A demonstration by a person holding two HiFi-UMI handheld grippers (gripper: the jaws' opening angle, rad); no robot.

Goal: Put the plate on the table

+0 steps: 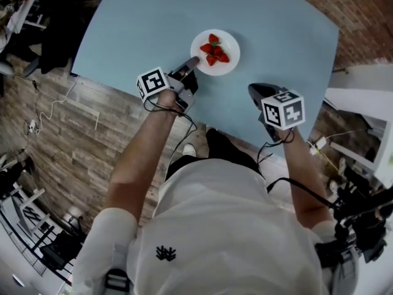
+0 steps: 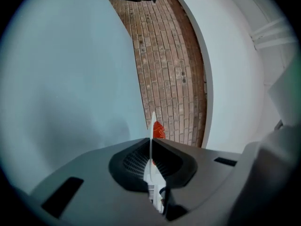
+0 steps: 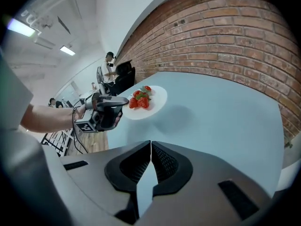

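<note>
A white plate (image 1: 229, 64) with several strawberries (image 1: 214, 50) is over the light blue table (image 1: 147, 23), near its front middle. My left gripper (image 1: 195, 60) is shut on the plate's near-left rim. In the left gripper view the plate (image 2: 151, 126) shows edge-on between the jaws, with a strawberry (image 2: 158, 130) beyond it. The right gripper view shows the plate (image 3: 159, 98) held slightly above the table (image 3: 221, 121), its shadow to the right, and the left gripper (image 3: 123, 100) clamping the rim. My right gripper (image 1: 253, 90) is shut on nothing, over the table's front right; its jaws (image 3: 150, 145) meet.
A brick floor (image 1: 362, 11) lies beyond the table and wooden flooring (image 1: 73, 134) with a loose cable (image 1: 55, 106) to the left. White furniture (image 1: 362, 103) stands at the right. Chairs and people (image 3: 110, 62) are far off in the right gripper view.
</note>
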